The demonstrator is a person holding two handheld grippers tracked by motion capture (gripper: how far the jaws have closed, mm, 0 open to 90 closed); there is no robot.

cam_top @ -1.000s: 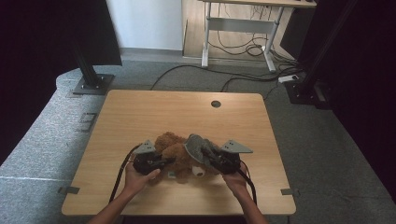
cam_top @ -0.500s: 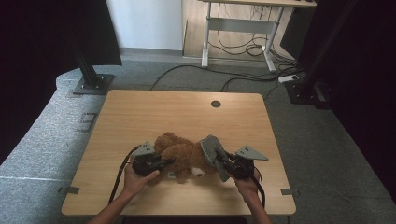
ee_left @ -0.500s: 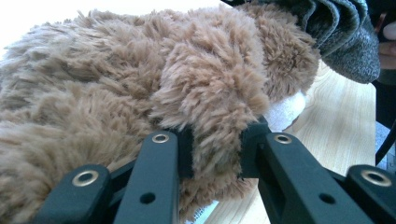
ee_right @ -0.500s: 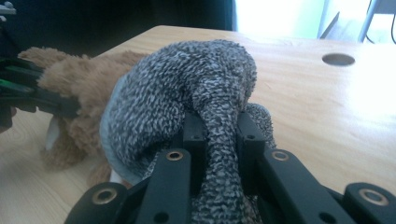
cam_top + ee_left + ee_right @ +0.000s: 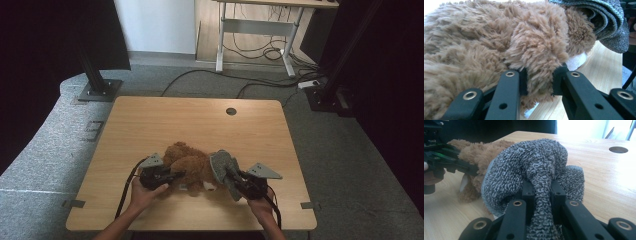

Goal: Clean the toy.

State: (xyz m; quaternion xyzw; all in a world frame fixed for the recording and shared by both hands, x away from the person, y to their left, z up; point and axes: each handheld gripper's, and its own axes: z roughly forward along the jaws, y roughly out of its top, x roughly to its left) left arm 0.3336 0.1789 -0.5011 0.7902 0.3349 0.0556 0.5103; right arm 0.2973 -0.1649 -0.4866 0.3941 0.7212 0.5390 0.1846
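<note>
- Plush: brown, lying on the table's near half, between both grippers.
- Cloth: grey terry, bunched against the plush's right end. A second ago it lay over the plush; now it sits further right and nearer the table edge, so it seems to be coming off the toy.
- Left gripper: clenched on a tuft of plush fur, pinning the toy.
- Right gripper: clamped on a cloth fold, pulling it clear.

black claws with brass-ringed screw holes
</note>
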